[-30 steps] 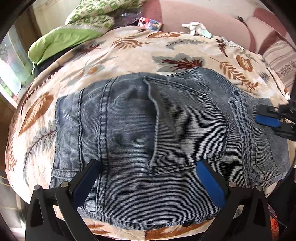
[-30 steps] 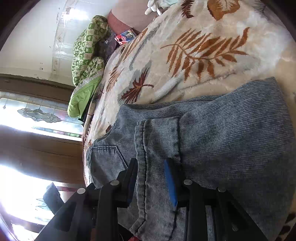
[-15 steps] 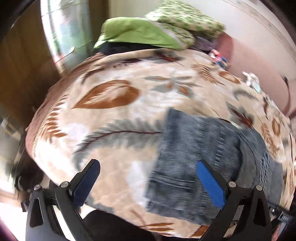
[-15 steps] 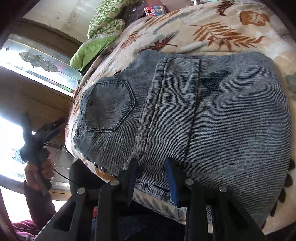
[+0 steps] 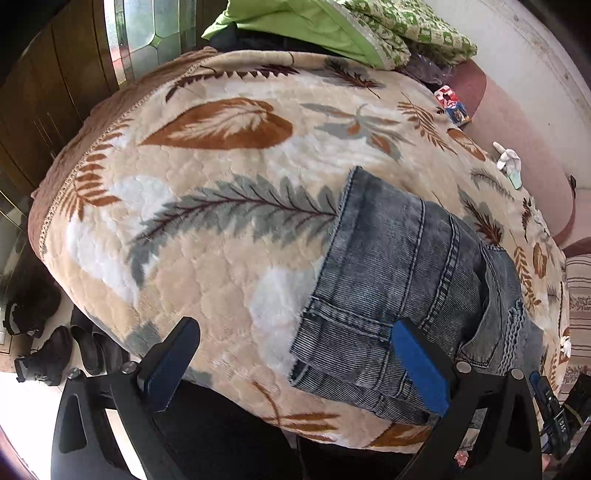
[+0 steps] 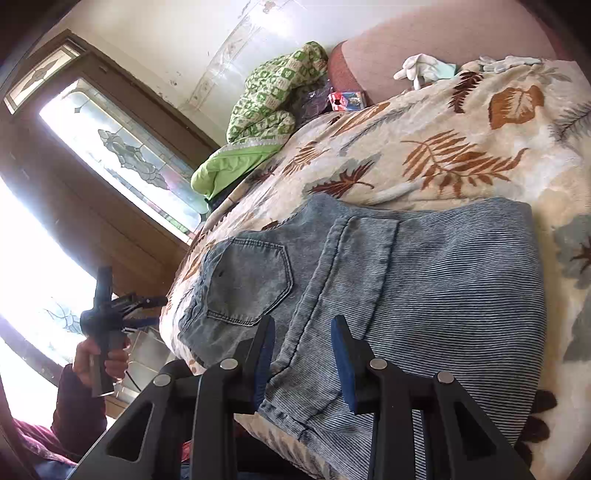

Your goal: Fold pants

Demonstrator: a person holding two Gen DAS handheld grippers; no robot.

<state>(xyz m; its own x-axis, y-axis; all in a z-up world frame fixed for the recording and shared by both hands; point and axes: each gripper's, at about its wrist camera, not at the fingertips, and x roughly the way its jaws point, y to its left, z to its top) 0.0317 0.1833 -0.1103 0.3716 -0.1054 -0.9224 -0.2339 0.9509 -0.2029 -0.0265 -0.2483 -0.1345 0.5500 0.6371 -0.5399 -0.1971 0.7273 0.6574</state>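
Left wrist view shows the folded pants [image 5: 417, 291] lying on the leaf-patterned blanket [image 5: 207, 236], near its front edge. The left gripper [image 5: 295, 362] hangs spread wide and empty off that edge, beside the pants. From the right wrist view, the right gripper [image 6: 301, 354] hovers at the pants' near hem with its jaws parted, grasping nothing. A green quilt [image 6: 266, 107] lies at the blanket's far end.

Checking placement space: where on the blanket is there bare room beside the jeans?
Bare blanket lies left of the jeans, up to the green pillow. Crowded along the far edge: box and gloves.
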